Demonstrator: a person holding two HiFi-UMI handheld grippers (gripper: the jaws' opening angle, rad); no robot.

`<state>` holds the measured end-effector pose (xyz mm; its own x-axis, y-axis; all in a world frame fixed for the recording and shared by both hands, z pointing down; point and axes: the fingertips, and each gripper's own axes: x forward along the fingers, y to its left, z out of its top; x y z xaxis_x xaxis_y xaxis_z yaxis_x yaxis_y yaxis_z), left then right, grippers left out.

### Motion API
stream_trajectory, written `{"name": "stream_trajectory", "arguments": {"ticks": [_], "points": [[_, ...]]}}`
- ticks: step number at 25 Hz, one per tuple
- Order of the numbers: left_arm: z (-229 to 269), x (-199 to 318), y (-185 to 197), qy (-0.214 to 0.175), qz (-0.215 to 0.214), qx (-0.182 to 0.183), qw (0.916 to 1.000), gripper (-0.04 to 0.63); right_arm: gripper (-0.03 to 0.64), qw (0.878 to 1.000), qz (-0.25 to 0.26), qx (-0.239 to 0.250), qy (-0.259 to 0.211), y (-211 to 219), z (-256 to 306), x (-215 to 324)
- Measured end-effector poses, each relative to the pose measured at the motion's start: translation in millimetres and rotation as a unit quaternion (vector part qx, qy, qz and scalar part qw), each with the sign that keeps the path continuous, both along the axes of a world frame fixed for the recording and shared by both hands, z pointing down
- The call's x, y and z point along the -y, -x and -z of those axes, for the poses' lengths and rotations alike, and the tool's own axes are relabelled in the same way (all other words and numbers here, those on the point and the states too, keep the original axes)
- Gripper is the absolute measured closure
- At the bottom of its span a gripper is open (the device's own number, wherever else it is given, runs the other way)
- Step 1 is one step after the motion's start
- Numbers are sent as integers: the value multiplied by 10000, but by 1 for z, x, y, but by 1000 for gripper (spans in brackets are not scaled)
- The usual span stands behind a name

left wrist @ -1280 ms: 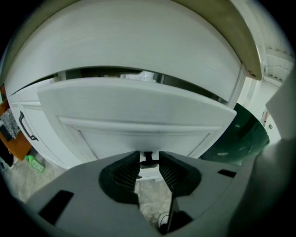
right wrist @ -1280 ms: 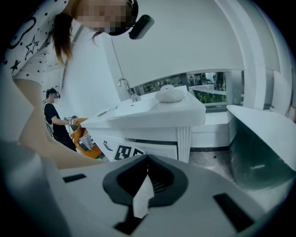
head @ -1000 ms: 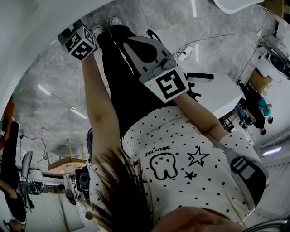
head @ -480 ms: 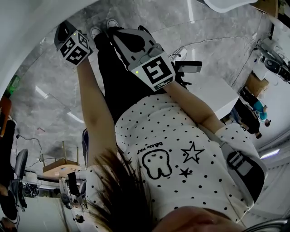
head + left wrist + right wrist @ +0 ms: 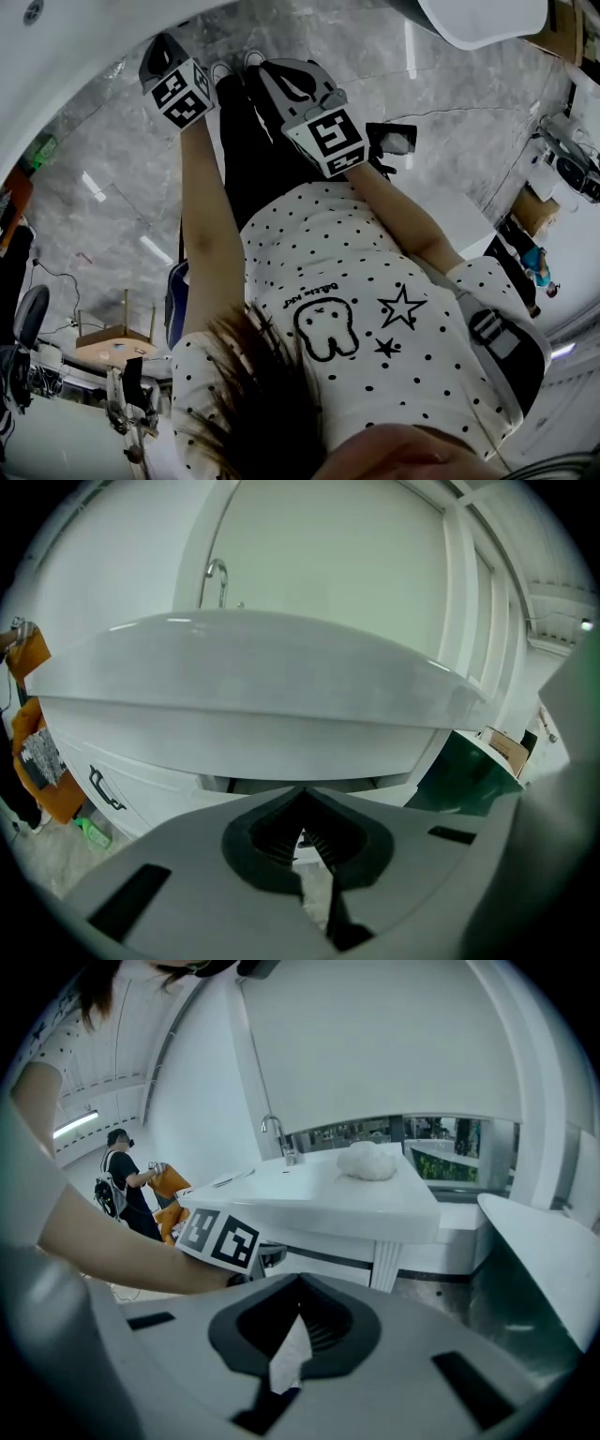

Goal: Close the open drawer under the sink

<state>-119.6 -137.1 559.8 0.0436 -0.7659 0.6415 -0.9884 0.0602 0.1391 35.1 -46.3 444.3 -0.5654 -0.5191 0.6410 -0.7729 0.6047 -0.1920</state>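
Currently my left gripper, facing the near rim of the white ceramic sink basin, has just clenched its jaws, nothing between them. My right gripper is likewise clenched and empty.

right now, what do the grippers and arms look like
Both the left gripper and right gripper have pale grey shells with dark, ribbed fingers set in a black recess. Each carries a white cube printed with black square markers. The arms are bare below the short sleeves of a white, black-dotted shirt.
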Motion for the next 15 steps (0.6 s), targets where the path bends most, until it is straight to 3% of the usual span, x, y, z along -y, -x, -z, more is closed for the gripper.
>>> {"name": "stream_trajectory", "arguments": {"ticks": [15], "points": [[49, 3, 2, -324, -18, -26, 9995, 591, 603, 9999, -98, 43, -119, -1, 32, -3]]}}
